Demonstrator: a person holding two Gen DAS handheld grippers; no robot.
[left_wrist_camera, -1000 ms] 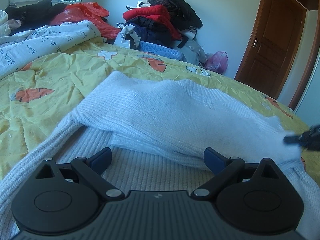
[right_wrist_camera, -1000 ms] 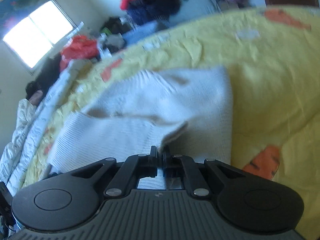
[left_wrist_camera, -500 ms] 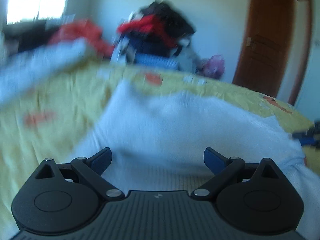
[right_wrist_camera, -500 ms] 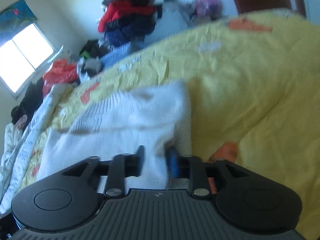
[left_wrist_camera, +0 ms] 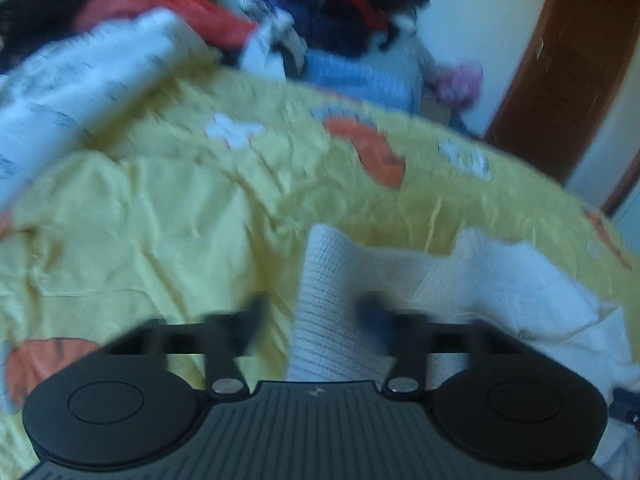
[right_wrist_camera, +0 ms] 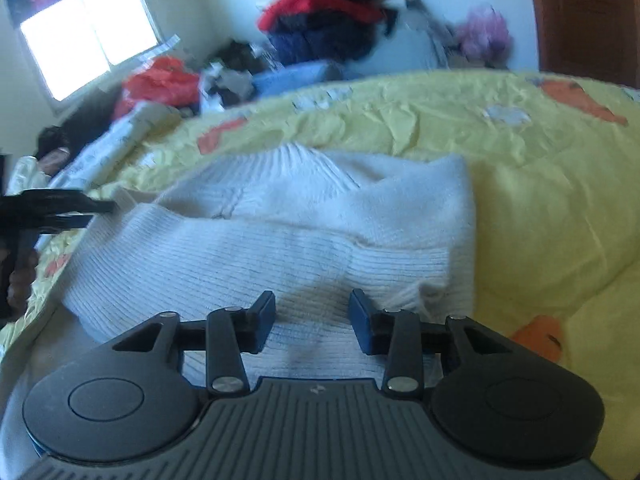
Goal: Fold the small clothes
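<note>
A bed (right_wrist_camera: 520,184) covered by a crumpled yellow quilt (left_wrist_camera: 160,216) with orange carrot prints carries a white knitted sweater (right_wrist_camera: 280,232), partly folded over itself. A white printed blanket (left_wrist_camera: 80,80) lies bunched on the quilt towards the window side.

Home bedroom, yellow carrot-print bedspread (right_wrist_camera: 520,152), heaped clothes (right_wrist_camera: 332,20), window (right_wrist_camera: 88,36), wooden door (left_wrist_camera: 568,64)

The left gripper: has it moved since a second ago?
Yes. The left gripper has swung left to the sweater's sleeve; the door stays right.
</note>
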